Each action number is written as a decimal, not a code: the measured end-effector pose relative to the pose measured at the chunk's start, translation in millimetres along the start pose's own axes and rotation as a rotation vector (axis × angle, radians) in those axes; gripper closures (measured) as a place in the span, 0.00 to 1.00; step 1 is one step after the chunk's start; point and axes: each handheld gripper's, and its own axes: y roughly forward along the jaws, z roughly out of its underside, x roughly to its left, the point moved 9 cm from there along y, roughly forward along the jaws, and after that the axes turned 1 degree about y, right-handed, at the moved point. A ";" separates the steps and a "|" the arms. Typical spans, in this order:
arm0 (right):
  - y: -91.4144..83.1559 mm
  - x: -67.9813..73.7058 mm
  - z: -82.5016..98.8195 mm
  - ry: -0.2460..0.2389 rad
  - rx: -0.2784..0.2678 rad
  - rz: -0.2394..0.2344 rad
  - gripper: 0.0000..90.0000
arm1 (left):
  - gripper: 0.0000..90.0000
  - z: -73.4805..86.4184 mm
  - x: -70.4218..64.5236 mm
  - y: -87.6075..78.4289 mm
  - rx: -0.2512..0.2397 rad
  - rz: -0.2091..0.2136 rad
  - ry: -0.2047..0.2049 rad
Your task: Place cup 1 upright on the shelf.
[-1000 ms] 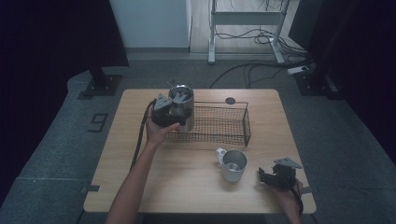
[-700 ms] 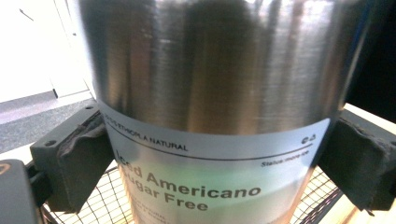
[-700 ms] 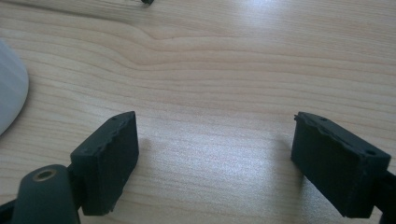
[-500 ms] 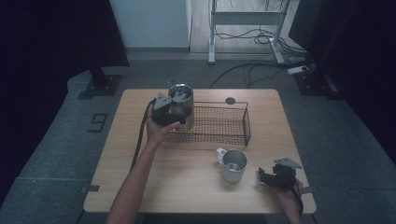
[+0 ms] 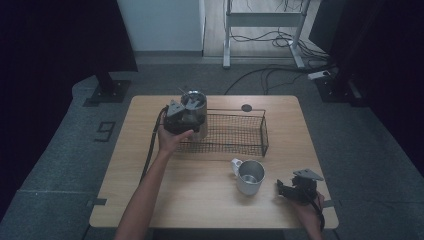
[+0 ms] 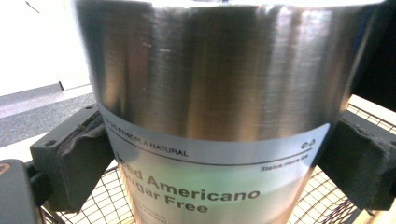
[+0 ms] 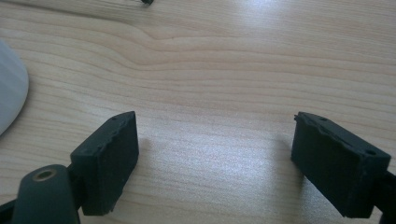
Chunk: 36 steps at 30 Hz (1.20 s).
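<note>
A tall steel cup (image 5: 194,102) with a label reading "Iced Americano Sugar Free" (image 6: 210,93) stands upright at the left end of the black wire basket (image 5: 264,132). My left gripper (image 5: 186,116) is shut on it, with a pad pressed on each side (image 6: 210,163). Basket mesh (image 6: 327,196) shows behind and below the cup; I cannot tell whether the cup rests on the basket floor. My right gripper (image 5: 282,189) lies low over the table near the front right corner. Its jaws (image 7: 215,158) stand apart with bare wood between them.
A steel mug (image 5: 248,176) with a white handle stands on the wooden table (image 5: 200,200) just left of the right gripper; its edge (image 7: 9,93) shows at the left. A small black disc (image 5: 246,107) lies behind the basket.
</note>
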 end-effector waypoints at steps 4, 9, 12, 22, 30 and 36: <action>0.0 0.0 0.0 0.000 0.000 0.000 0.16 | 0.05 6.6 2.2 3.6 0.013 -0.007 -0.006; 0.0 0.0 0.0 0.000 0.000 0.000 0.16 | 0.05 11.8 4.3 5.7 0.024 -0.013 -0.014; 0.0 0.0 0.0 0.000 0.000 0.000 0.16 | 0.05 15.4 5.3 7.1 0.030 -0.017 -0.016; 0.0 0.0 -0.1 0.000 0.000 0.000 0.16 | 0.05 26.7 5.9 14.2 0.063 -0.024 -0.017; 0.1 -0.1 -0.1 0.000 0.000 0.000 0.16 | 0.05 32.4 4.3 18.8 0.091 -0.034 0.001; 0.1 0.0 -0.1 0.000 0.000 0.000 0.16 | 0.05 35.4 1.9 20.4 0.109 -0.039 0.006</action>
